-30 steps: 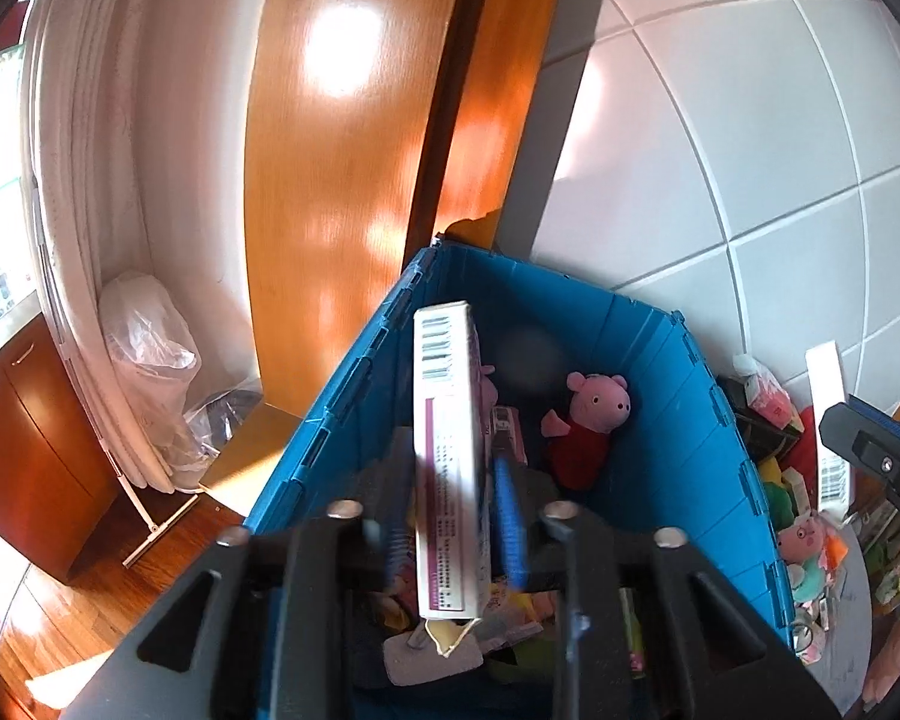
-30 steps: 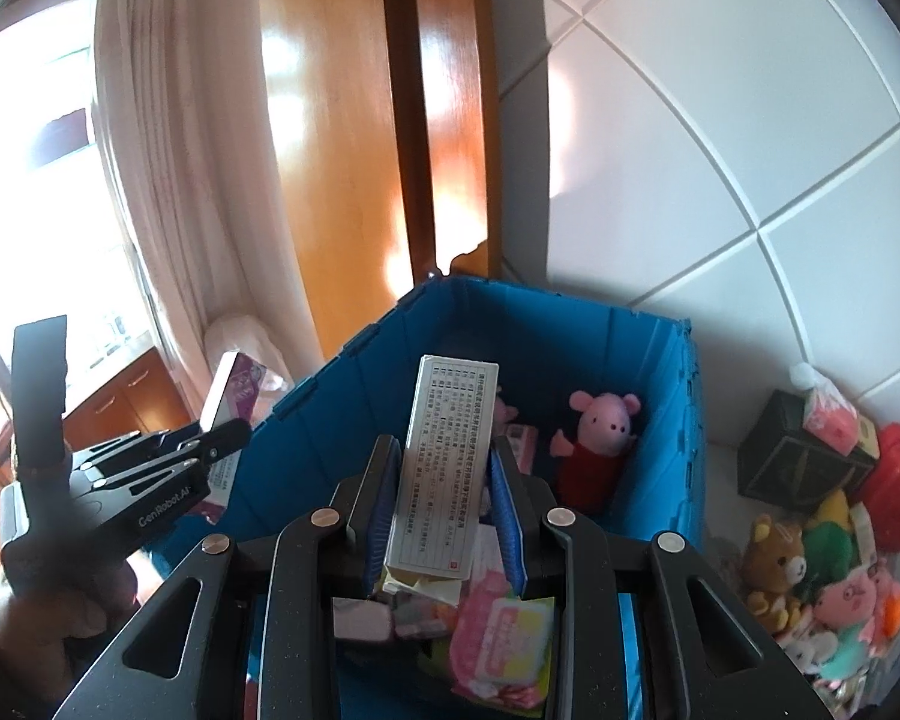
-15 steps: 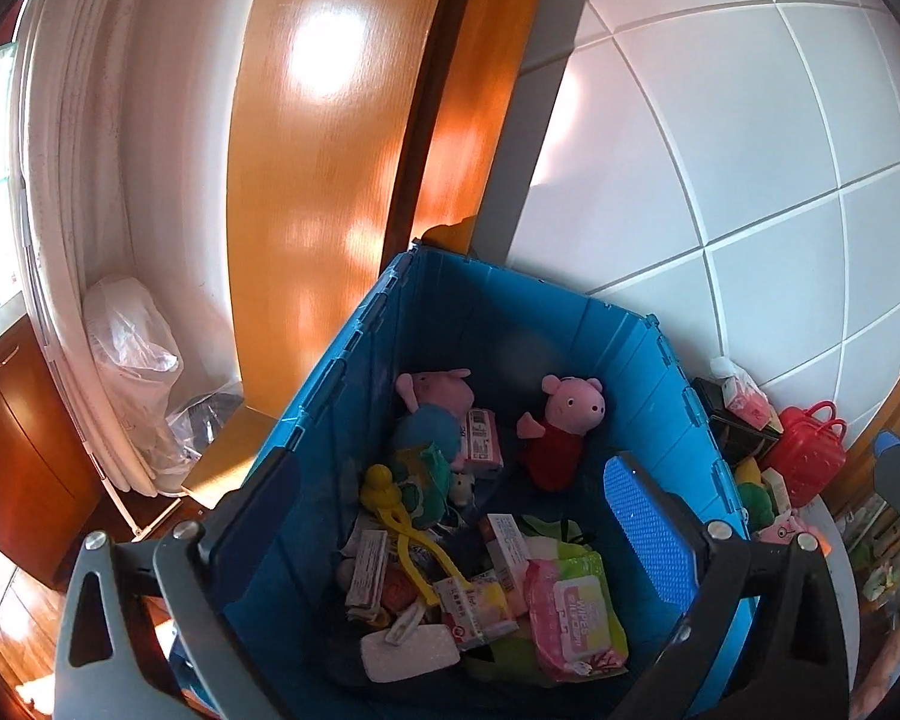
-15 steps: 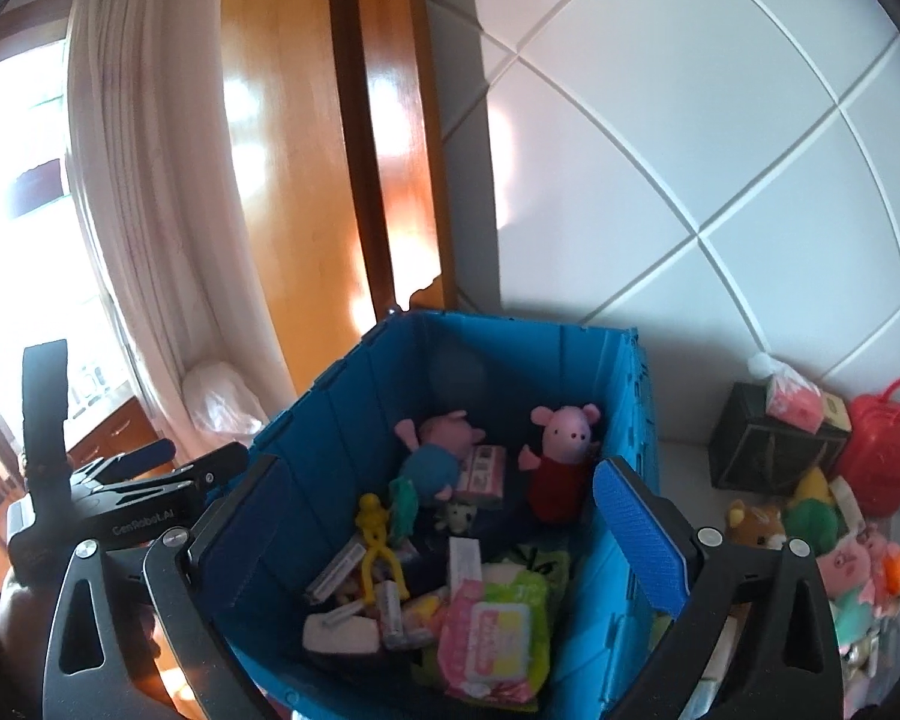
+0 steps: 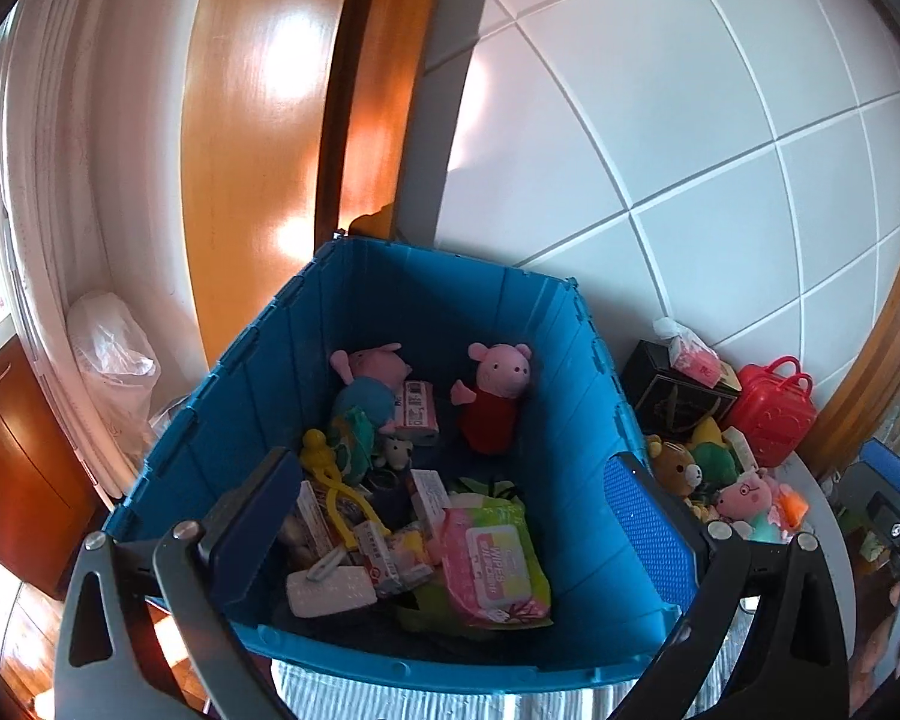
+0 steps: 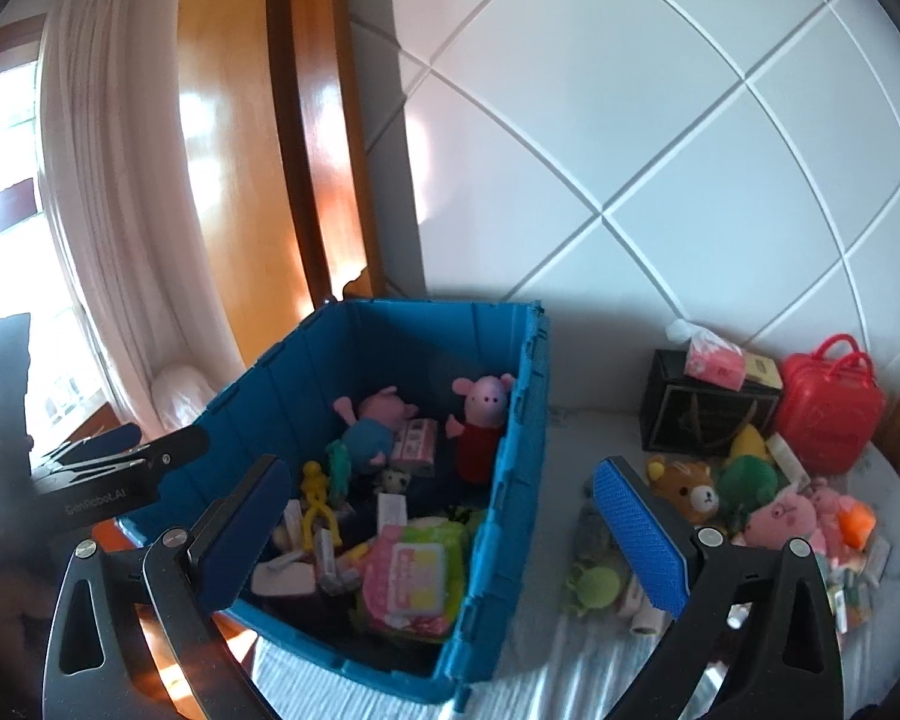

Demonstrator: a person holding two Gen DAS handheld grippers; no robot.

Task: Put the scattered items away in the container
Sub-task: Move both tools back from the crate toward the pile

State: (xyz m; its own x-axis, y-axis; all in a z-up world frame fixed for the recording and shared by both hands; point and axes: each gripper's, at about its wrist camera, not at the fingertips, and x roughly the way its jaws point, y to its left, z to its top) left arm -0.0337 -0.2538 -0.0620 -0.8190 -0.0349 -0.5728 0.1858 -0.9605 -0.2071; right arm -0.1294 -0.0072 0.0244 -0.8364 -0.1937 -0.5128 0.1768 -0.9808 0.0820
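Here my left claw (image 5: 450, 516) hangs spread wide and empty above the blue crate (image 5: 576, 384), and my right claw (image 6: 444, 534) is just as wide apart and empty, straddling the crate's right wall. The crate is a deep, ribbed plastic box with an open top, standing at the left end of the table (image 6: 570, 660) against the tiled wall (image 6: 660, 150). Inside it, at the far end, a pig doll in a red dress (image 5: 495, 396) sits upright against the right wall, and a pig doll in blue (image 5: 366, 381) lies beside it, with a small barcoded box (image 5: 417, 411) between them. Nearer to me in the crate lie a pink and green pack of wipes (image 5: 492, 558), a yellow figure (image 5: 324, 468), a white pad (image 5: 330, 591) and several small boxes in a heap. To the right of the crate, on the table's pale striped cloth, more things lie scattered: a brown bear (image 6: 690, 486), a green plush (image 6: 744, 480), a pink pig doll (image 6: 786, 519), a red toy case (image 6: 828, 414), a black box (image 6: 702, 414) with a pink tissue pack (image 6: 711, 357) on top, and a green toy (image 6: 594, 588) close to the crate wall. Behind the crate stands a glossy wooden door (image 5: 258, 150), and to the crate's left hang white curtains (image 6: 108, 240) at a bright window.
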